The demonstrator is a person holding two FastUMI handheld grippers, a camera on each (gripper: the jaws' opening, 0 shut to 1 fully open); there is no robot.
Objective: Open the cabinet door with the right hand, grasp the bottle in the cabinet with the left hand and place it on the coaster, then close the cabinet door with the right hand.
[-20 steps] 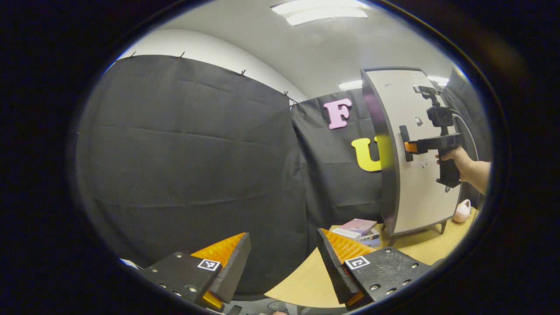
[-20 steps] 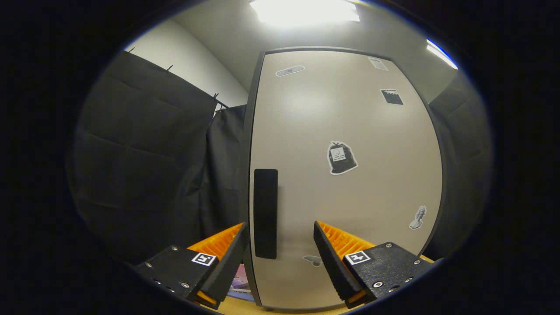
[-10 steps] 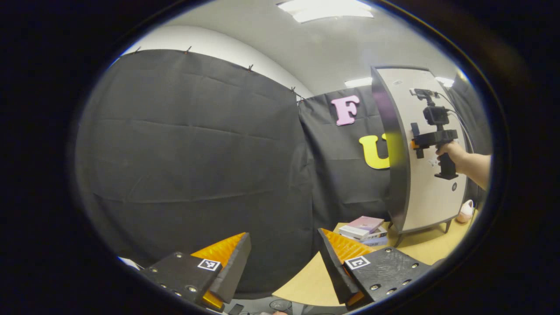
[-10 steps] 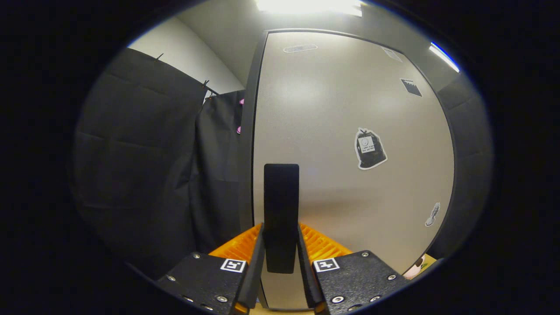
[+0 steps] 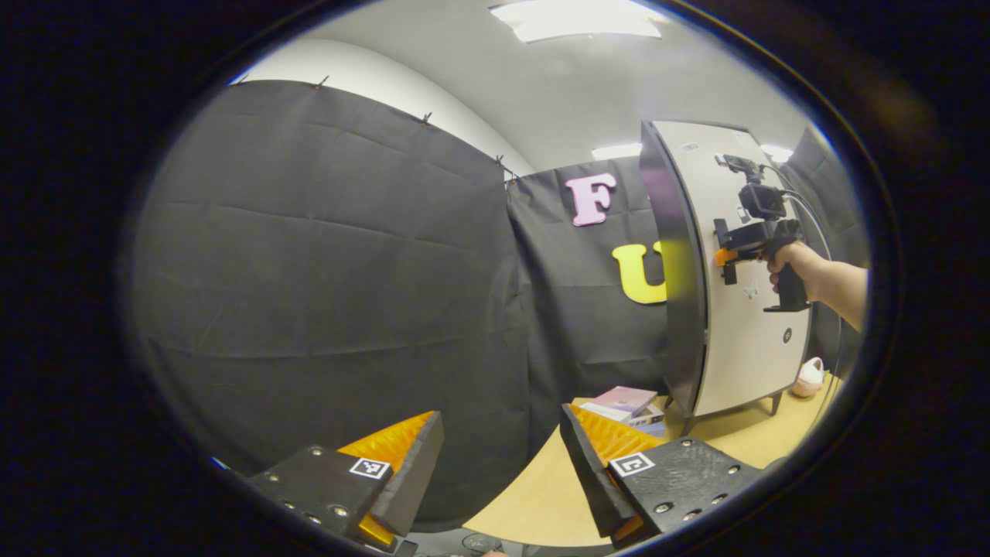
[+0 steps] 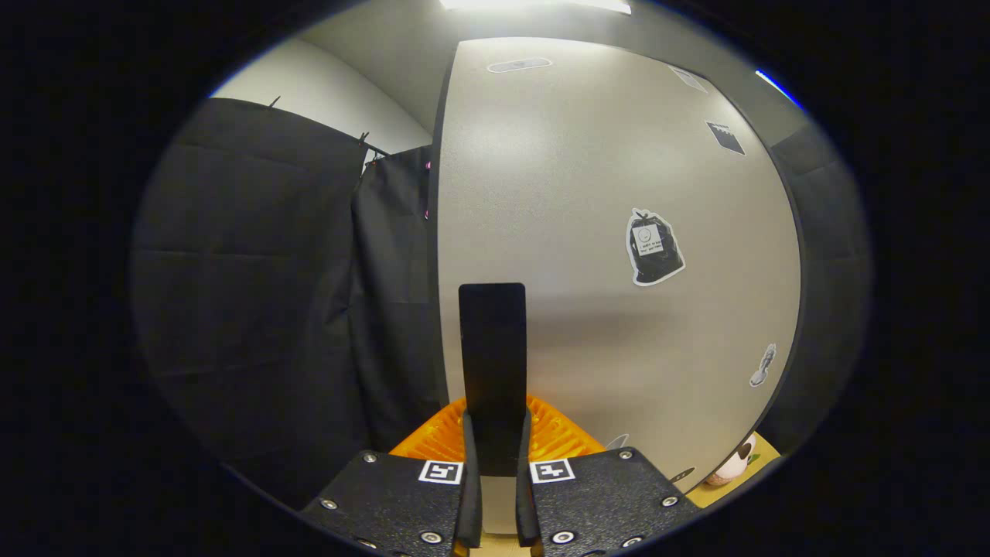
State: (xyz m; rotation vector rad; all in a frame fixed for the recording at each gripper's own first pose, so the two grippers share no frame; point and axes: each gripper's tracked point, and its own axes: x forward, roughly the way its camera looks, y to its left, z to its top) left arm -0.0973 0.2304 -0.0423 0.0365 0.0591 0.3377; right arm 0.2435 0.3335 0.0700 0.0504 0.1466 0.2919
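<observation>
The right gripper [image 6: 495, 464] has its fingers [image 6: 468, 495] pinching the black handle [image 6: 493, 363] of the cabinet door [image 6: 603, 232], so a pull can swing it open. The door looks shut or barely open, so the bottle must be hidden inside. The left gripper [image 5: 503, 472] waits over the bench [image 5: 541, 495], fingers [image 5: 595, 449] spread wide, ready to grab the bottle later.
</observation>
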